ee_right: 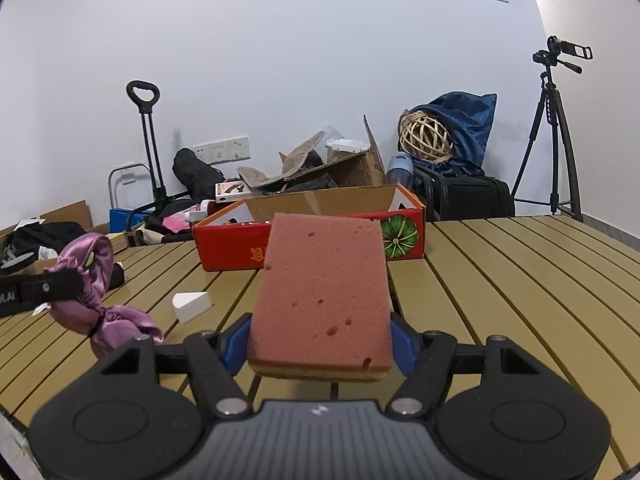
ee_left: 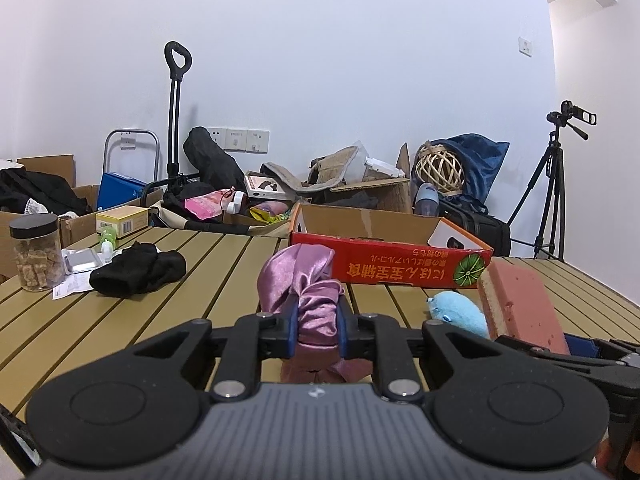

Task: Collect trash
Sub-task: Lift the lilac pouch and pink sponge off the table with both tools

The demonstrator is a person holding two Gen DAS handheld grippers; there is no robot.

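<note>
One slatted table (ee_right: 500, 264) carries one red cardboard box (ee_right: 308, 236), open-topped, its inside mostly hidden. One pink sponge (ee_right: 324, 296) is clamped between the right gripper (ee_right: 320, 344) jaws, above the slats and just before the box. One purple satin cloth (ee_left: 308, 300) is pinched tight in the left gripper (ee_left: 318, 330), its lower end cut off. One black cloth (ee_left: 138, 274), one jar (ee_left: 36, 252), one blue plush toy (ee_left: 460, 312), partly hidden, and one white wedge (ee_right: 191, 305) lie on the table.
</note>
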